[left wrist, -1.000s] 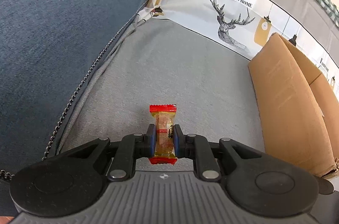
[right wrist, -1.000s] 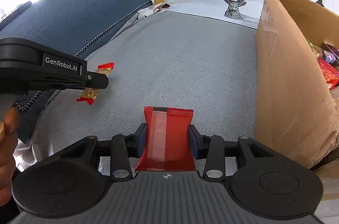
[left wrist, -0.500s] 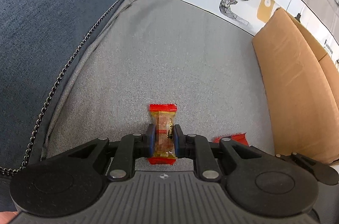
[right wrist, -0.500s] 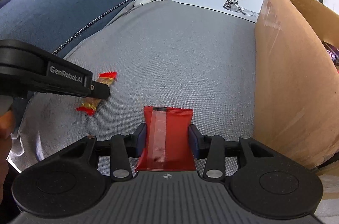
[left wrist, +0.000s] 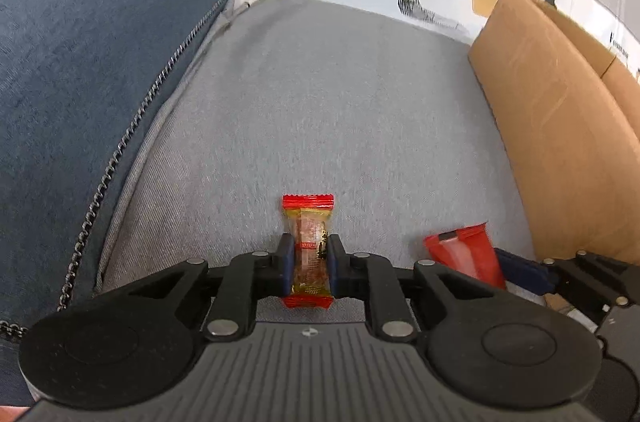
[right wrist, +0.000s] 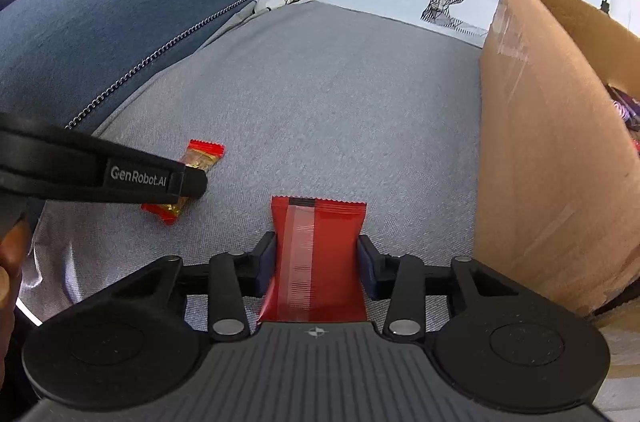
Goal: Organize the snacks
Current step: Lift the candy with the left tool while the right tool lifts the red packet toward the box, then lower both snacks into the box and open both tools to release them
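Left wrist view: left gripper (left wrist: 308,264) pinches a small candy (left wrist: 308,246) narrowly; right gripper (right wrist: 316,262) clamps a red packet (right wrist: 316,254) wider, both above the cushion (right wrist: 320,94) beside the box (right wrist: 552,142), probably their destination.

Small candy (left wrist: 308,246), clear wrapper, red crimped ends, clamped lengthwise above grey sofa cushion. Wider red snack packet (right wrist: 318,254), pale centre seam, gripped likewise, beside open cardboard box (right wrist: 548,150) holding more snacks.

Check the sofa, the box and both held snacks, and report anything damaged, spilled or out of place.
Nothing stands out. The left gripper holds a small candy, the right gripper a red packet; both look intact. The box stands upright on the sofa.
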